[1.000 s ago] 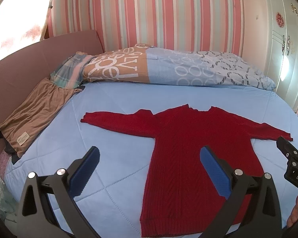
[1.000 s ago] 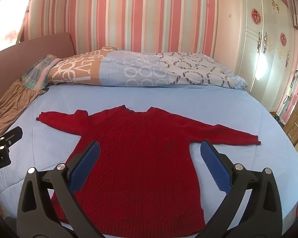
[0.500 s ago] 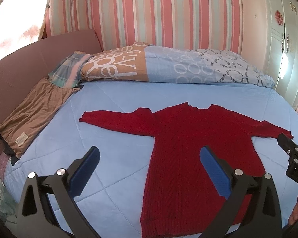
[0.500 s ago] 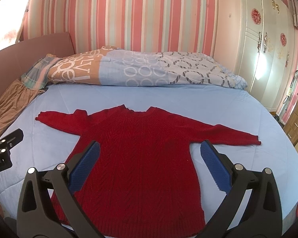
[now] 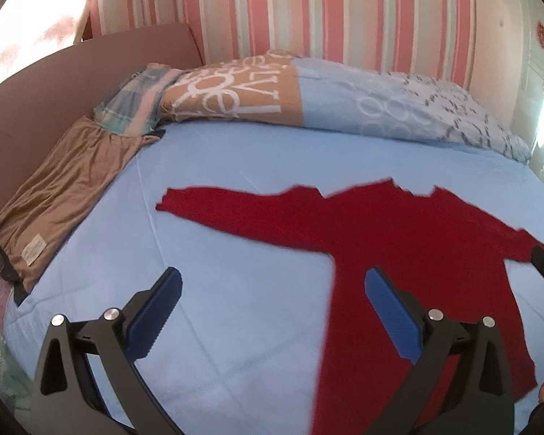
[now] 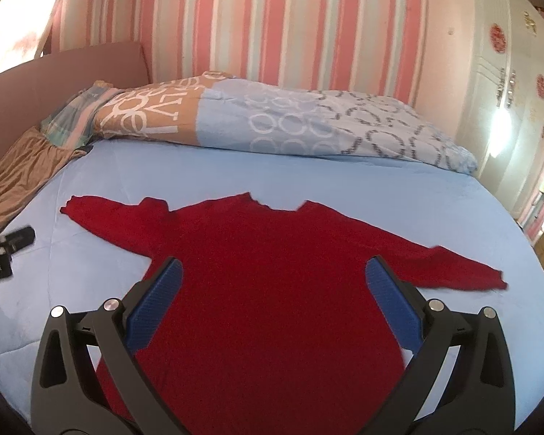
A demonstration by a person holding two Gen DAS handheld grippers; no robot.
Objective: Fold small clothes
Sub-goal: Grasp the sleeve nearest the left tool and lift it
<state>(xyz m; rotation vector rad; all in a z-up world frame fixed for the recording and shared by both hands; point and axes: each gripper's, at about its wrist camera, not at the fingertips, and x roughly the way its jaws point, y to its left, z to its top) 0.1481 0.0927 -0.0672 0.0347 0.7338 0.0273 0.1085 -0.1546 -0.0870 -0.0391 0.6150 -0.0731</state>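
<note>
Both grippers, left [image 5: 272, 311] and right [image 6: 272, 308], hover with jaws apart over the flat red sweater [image 6: 279, 290]; each should pinch the sleeve cuff lying ahead and outward.

My left gripper [image 5: 272, 308] and right gripper [image 6: 272, 308] both hang level, jaws spread wide, nothing held.

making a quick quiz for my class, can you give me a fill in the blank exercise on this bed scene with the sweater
1. The sweater lying flat on the bed is ____ in colour.
2. Both sleeves of the sweater are spread ____ to the sides.
3. The left claw and the right claw are both ____, holding nothing.
4. The wall behind the bed has vertical ____.

Missing words: red; out; open; stripes
</note>
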